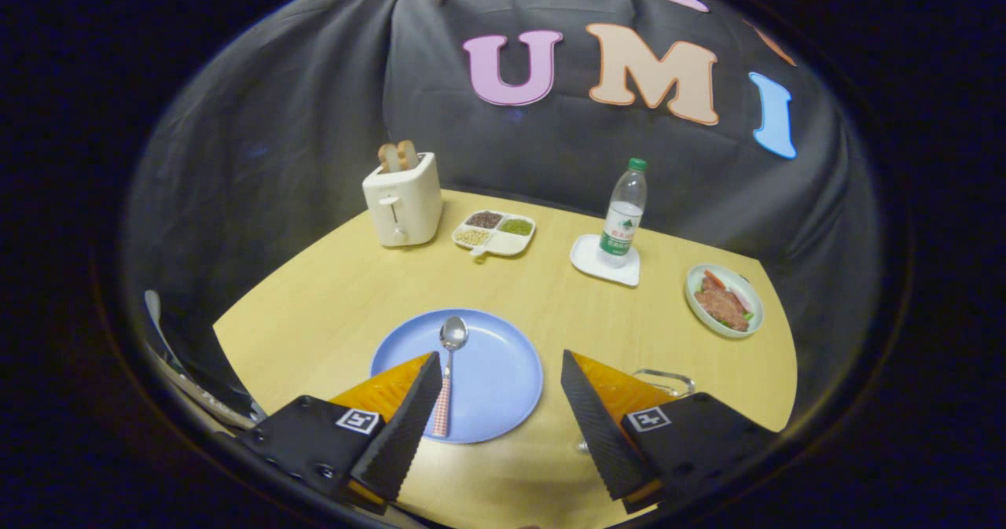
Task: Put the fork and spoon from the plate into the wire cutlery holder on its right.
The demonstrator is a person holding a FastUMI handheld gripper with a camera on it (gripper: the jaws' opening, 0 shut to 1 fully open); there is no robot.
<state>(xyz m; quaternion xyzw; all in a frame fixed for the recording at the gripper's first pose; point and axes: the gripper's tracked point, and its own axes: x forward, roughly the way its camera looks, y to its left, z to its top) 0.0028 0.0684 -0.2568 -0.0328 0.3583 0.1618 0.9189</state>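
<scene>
My tongs (499,368) are spread wide above the near edge of the bench (330,293), pinching nothing. Between the two fingers lies the blue plate (503,372), and on it I count one spoon (448,372), bowl pointing away from me, its checked handle running down right beside my left finger. I cannot make out a fork on the plate; the left finger covers part of its near side. Just past my right finger, a bit of wire rim (664,378) pokes out, which I take for the wire cutlery holder, mostly hidden behind that finger, to the right of the plate.

Farther out, right of centre, one water bottle (625,213) with a green cap stands upright on a white coaster (601,266). Well to the right of it sits one bowl of food (724,300). Beyond the plate is one divided white dish (494,232) with three fillings I can count, and just left of it one cream toaster (402,201) holding two slices of bread (398,155).
</scene>
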